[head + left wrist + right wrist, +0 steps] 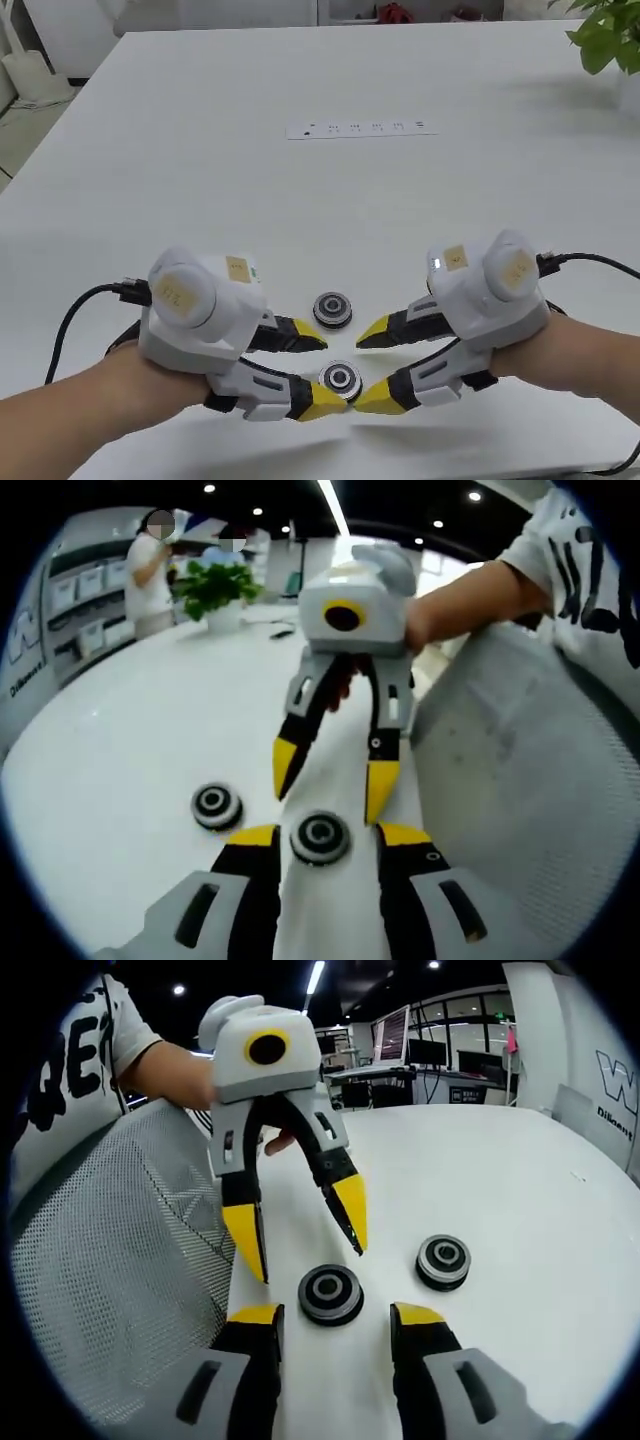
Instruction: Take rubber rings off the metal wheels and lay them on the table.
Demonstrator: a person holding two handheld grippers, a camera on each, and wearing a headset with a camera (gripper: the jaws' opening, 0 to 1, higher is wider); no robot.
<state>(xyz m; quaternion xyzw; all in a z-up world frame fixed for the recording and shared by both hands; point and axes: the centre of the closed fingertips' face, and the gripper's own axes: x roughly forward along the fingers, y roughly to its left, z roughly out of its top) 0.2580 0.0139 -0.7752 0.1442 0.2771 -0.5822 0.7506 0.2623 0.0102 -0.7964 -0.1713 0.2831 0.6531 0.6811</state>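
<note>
Shows left gripper (328, 368) released, jaws spread, flanking near metal wheel (340, 379) on white table (300, 200). Puts second wheel (332, 309) just beyond, touching neither gripper. Shows right gripper (360, 372) likewise spread, empty, facing same near wheel.

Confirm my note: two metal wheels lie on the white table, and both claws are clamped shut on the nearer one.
Wrong on one count: the left claw and right claw are open, their jaws standing apart on either side of the nearer wheel, as both gripper views show. The rest holds: it and the farther wheel lie on the white table.
</note>
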